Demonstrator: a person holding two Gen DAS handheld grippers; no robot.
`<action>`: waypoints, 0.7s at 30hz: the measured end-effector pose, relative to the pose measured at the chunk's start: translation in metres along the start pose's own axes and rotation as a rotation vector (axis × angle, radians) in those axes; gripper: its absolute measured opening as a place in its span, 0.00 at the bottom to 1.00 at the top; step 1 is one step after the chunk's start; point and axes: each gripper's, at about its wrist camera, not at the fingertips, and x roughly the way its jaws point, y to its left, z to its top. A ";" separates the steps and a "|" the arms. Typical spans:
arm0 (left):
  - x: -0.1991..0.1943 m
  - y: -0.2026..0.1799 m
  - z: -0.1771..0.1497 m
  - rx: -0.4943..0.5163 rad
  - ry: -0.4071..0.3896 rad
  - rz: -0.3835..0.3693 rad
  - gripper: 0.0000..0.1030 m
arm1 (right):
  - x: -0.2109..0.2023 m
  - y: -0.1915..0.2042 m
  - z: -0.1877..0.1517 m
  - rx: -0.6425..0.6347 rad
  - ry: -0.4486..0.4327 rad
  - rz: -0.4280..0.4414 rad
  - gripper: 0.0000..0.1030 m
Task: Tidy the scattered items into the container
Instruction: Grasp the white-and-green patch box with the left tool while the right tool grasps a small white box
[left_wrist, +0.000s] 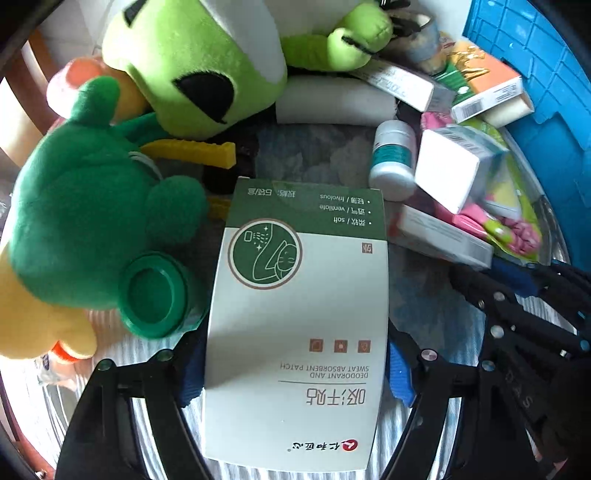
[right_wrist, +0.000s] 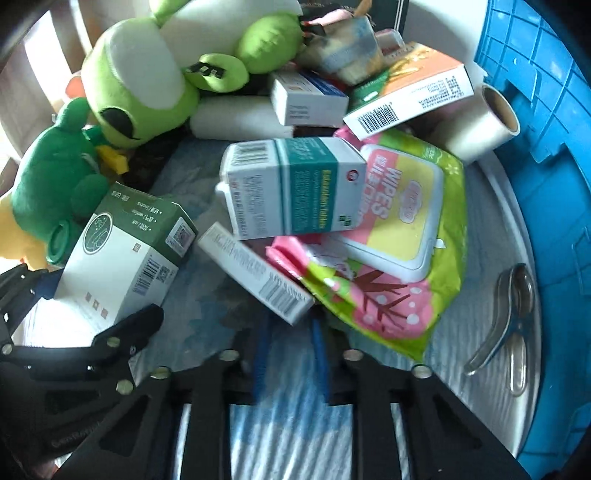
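1. The green-and-white patch box (left_wrist: 299, 314) is seen between the blue pads of the left gripper (left_wrist: 295, 373), its long axis running straight away from the wrist, along the fingers. It stands among the scattered items on the striped cloth of the tabletop (right_wrist: 280, 417), and has not yet reached the blue container (left_wrist: 546, 70).
2. The left fingers are spread wide around the box's near end; the pads lie at its two long sides, and a firm press cannot be confirmed from either view, though the box is judged to be in hand.
3. The right gripper (right_wrist: 290, 360) is closed, its blue pads almost together, and nothing is seen between them. Just beyond its tips a slim white carton (right_wrist: 258, 275) lies slantwise, with the wipes pack (right_wrist: 391, 236) beside it.
4. The container is placed to the right of both grippers, so the box's coming move is judged to be a lift and a carry rightward, over the teal-banded tablet box (right_wrist: 291, 188) and the wipes.
5. To the left, the dark green plush (left_wrist: 96, 221) and a green cap (left_wrist: 155, 295) are crowded against the box.
6. The container's inside is cut off at the frame edge. The box's underside and the pile's far end are hidden.
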 end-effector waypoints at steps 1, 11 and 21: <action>-0.006 0.000 -0.002 -0.001 -0.015 0.003 0.75 | -0.004 0.001 -0.001 -0.001 -0.007 0.007 0.11; -0.059 0.009 -0.013 -0.032 -0.138 0.028 0.75 | -0.042 0.000 -0.009 -0.013 -0.079 0.100 0.25; -0.055 0.038 -0.030 -0.098 -0.105 0.075 0.75 | -0.008 -0.001 0.001 -0.099 -0.064 0.088 0.57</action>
